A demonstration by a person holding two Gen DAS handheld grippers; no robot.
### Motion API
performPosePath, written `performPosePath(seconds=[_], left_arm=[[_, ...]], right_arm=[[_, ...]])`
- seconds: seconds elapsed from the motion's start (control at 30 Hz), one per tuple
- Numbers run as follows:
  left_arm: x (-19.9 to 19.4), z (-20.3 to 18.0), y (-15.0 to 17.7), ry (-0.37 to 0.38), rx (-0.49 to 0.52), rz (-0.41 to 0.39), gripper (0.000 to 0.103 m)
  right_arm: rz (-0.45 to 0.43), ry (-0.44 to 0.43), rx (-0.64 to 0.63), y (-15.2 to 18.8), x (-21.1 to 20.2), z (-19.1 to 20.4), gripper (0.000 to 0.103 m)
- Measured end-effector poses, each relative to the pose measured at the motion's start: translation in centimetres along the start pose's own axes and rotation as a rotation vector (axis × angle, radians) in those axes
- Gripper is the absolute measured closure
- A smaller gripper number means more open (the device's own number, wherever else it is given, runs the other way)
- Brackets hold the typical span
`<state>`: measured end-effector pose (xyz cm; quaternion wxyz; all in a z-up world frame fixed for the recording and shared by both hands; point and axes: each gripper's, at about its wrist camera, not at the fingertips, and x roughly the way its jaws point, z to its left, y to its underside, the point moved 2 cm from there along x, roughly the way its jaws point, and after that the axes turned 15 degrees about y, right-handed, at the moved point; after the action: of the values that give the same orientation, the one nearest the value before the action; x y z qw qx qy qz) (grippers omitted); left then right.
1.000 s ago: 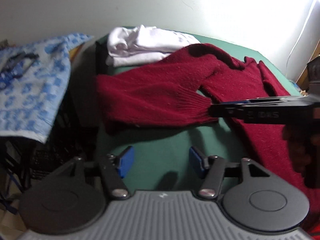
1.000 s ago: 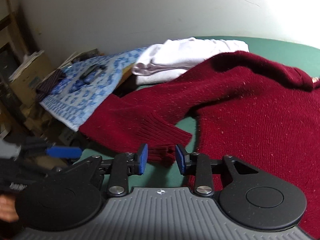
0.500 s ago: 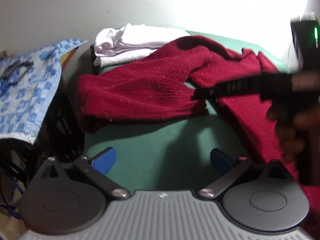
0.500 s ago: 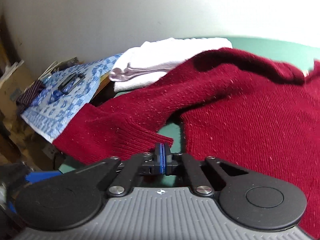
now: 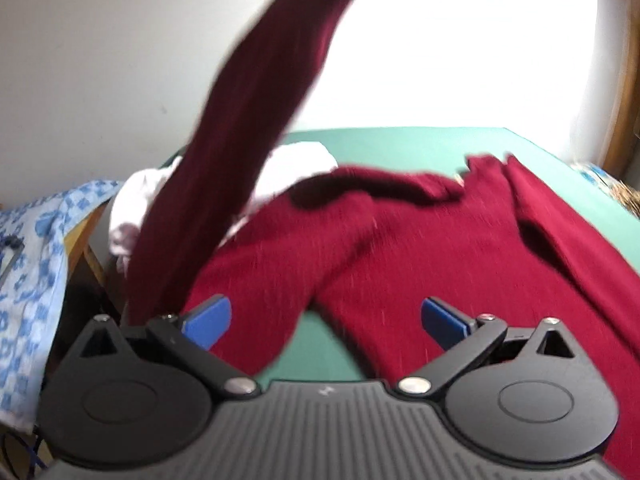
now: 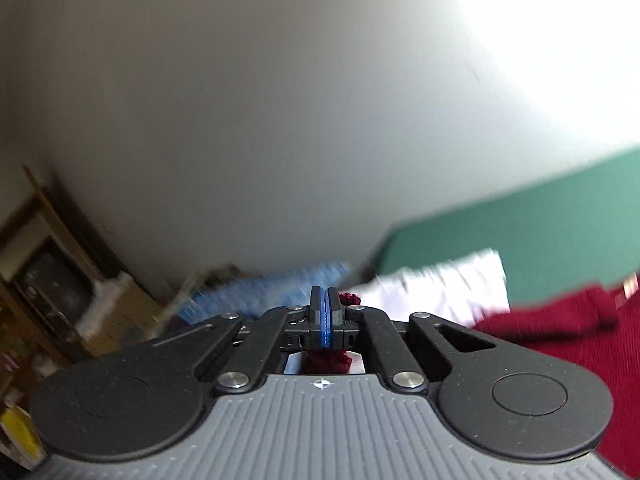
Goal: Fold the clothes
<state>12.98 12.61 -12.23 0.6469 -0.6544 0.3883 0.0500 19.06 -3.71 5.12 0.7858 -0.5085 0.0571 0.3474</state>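
Left wrist view: the left gripper stands wide with nothing between its blue pads, low over the green bench.
Sweater: the dark red knitted sweater lies spread on the bench ahead of and to the right of this gripper.
Sleeve: one long red knitted sleeve rises steeply from just left of the gripper to the top edge, probably lifted so it can be folded across the body.
Behind: a white folded cloth sits beyond the sleeve; a blue patterned cloth hangs off to the left.
Right wrist view: the right gripper is pinched tight on the sleeve's cuff, red knit bulging beside and beneath the pads.
Reason: the closed pinch carries the cuff high, while the open gripper looks ready to steady the body.
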Motion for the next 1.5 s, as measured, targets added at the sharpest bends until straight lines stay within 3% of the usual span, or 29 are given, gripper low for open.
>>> performPosePath(seconds=[0.17,0.33,0.47,0.6,0.7,0.73,0.8,0.93,1.0,1.13,1.23,1.37,1.43,1.5], left_arm=[[4.5,-1.4,-3.7,-0.136,-0.003,-0.003,0.001],[8.5,-2.6,-6.0,-0.236,0.021,0.028,0.001],[9.9,-4.2,-6.7,-0.311,0.087,0.051,0.001],[10.6,-5.6,-6.9,-0.350,0.056,0.072,0.001],[11.2,-7.2,-6.3,-0.361,0.056,0.087,0.001],[11.5,-7.8,-5.7,-0.377,0.081,0.097,0.001],[11.9,-8.2,-4.2,-0.390,0.110,0.142,0.001],[11.7,-6.6,-2.3,-0.409,0.108,0.196,0.001],[11.0,-5.4,-2.6,-0.400,0.069,0.193,0.001],[10.3,-4.0,-3.4,-0.389,0.037,0.166,0.001],[9.8,-3.0,-3.7,-0.340,-0.020,0.151,0.001],[10.1,-2.4,-3.7,-0.322,-0.048,0.142,0.001],[10.4,-2.3,-3.4,-0.325,-0.041,0.146,0.001],[10.5,-2.2,-3.3,-0.326,-0.043,0.149,0.001]], right_arm=[[-0.073,-0.116,-0.042,-6.1,-3.1,-1.0,0.103],[-0.140,-0.169,-0.047,-11.3,-6.6,-5.7,0.103],[-0.211,-0.150,-0.003,-14.6,-9.1,-11.2,0.103],[-0.252,-0.100,0.016,-16.1,-10.7,-17.4,0.103],[-0.152,-0.079,0.058,-14.7,-9.3,-22.3,0.098],[-0.080,-0.065,0.078,-13.4,-8.1,-23.9,0.096],[0.093,-0.018,0.125,-9.9,-4.9,-26.6,0.073],[0.329,0.045,0.194,-0.7,1.3,-28.7,0.071],[0.404,0.049,0.250,2.7,3.8,-28.6,0.071],[0.397,0.063,0.216,4.0,6.4,-26.6,0.070],[0.384,0.149,0.112,3.8,7.3,-25.6,0.062],[0.411,0.253,0.037,4.5,8.7,-24.7,0.062],[0.385,0.253,0.000,5.5,9.2,-24.0,0.066],[0.341,0.259,-0.049,6.2,9.4,-23.5,0.089]])
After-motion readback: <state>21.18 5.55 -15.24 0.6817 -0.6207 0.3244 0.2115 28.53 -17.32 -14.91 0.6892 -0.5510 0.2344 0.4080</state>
